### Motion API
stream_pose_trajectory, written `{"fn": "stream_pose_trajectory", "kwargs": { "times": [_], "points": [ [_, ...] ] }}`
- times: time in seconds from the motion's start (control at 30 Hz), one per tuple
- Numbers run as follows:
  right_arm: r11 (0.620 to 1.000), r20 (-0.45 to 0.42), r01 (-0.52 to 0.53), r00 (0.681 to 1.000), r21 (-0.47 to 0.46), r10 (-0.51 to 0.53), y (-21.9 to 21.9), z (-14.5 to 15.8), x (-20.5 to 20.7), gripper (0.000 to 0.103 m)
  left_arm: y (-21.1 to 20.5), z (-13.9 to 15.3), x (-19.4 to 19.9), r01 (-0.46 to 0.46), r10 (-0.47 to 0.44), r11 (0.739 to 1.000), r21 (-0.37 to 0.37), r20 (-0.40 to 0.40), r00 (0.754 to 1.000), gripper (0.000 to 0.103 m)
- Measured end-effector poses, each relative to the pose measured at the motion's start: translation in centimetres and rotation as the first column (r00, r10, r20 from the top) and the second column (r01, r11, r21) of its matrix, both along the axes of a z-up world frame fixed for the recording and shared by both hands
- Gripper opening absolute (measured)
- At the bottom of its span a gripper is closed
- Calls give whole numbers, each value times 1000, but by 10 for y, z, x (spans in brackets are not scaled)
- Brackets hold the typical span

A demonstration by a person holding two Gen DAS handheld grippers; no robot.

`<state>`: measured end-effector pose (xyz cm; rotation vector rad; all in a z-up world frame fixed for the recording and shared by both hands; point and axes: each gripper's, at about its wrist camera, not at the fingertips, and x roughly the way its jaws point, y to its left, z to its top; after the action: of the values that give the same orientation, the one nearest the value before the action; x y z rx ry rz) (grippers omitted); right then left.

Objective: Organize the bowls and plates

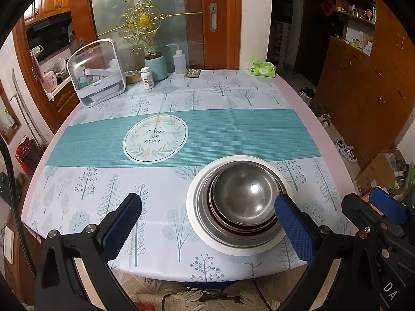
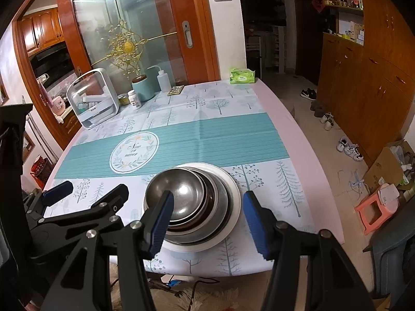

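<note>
Left tool (image 1: 207,223): fingers spread wide, empty, hovering at the near edge of the worktop (image 1: 233,98), its right pad just beside the stack. Nothing gripped.

Stack sits on the near right part of the worktop, on the tree-print tablecloth (image 1: 103,181): white plate (image 1: 193,217) at bottom, wide steel dish (image 1: 205,223) on it, then a dark-rimmed bowl whose edge only peeks out, then the steel bowl (image 1: 243,194) on top, nested slightly off-centre. All upright.

Right tool (image 2: 208,220): also wide, empty, straddling the near side of the stack; left pad over the top bowl's rim, right pad just outside the plate edge. Touching or not, cannot tell.

Handling, judged: steel pieces are light, stiff and slick, so pads may slip on a curved wall; pinch a rim instead, one pad inside and one outside. The white plate looks ceramic, heavier and chip-prone; take it by the rim with support. Lifting the whole stack risks the nested bowls sliding.

Far-left clutter: storage box (image 1: 98,75), jars, squeeze bottle (image 1: 179,61), well apart.
</note>
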<state>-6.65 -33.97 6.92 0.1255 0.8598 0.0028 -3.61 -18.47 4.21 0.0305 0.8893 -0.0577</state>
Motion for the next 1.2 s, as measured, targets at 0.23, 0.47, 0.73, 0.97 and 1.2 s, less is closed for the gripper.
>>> {"fn": "stream_pose_trajectory", "kwargs": {
  "times": [0.23,0.47,0.73,0.97,1.2],
  "points": [
    [1000,-1,-11,1000,-2,11,3,0,2,56,4,-1,2,-11,11,1000,-5,-5,1000,102],
    [1000,-10,-5,1000,-1,5,4,-3,7,56,6,-1,4,-15,15,1000,-3,-10,1000,102],
    [1000,-15,0,1000,-3,0,3,-5,9,56,7,-3,8,-11,11,1000,-2,-20,1000,102],
    [1000,-17,5,1000,1,-5,2,-6,10,56,7,-4,9,-9,9,1000,-2,-24,1000,102],
    [1000,-17,6,1000,0,-6,1,-6,10,56,8,-4,10,-8,8,1000,-2,-25,1000,102]
  ]
}}
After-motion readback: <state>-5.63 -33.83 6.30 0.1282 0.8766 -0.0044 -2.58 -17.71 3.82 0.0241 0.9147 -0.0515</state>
